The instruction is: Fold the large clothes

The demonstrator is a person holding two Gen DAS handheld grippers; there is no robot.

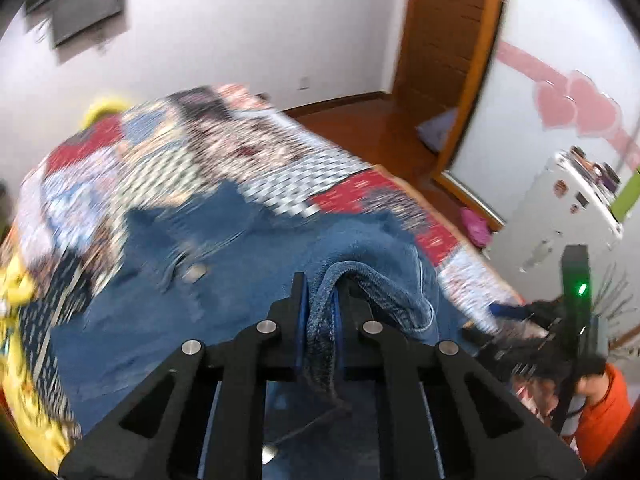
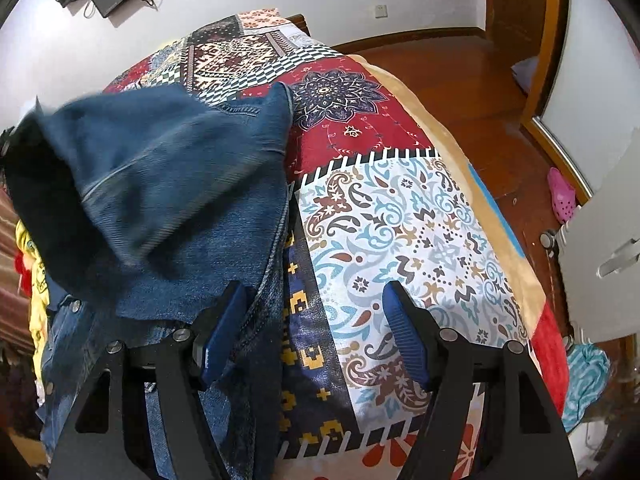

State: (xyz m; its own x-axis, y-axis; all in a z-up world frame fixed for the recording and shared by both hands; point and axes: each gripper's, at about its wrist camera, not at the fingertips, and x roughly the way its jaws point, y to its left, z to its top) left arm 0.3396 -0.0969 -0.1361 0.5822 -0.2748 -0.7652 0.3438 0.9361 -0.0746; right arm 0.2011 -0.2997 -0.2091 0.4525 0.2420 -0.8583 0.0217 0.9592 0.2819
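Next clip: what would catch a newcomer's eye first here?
The blue denim garment sprawls over the left side of the patchwork-patterned bedspread. The left tongs are shut on a stitched denim hem, while the right tongs stand open at the garment's right edge.

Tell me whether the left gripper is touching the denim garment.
Touching. The left wrist view shows the left gripper with its jaws shut on a rolled hem of the denim garment, which passes up between the pads.

Home bedroom: quilted bed [image 2: 400, 220], wardrobe [image 1: 560, 80].
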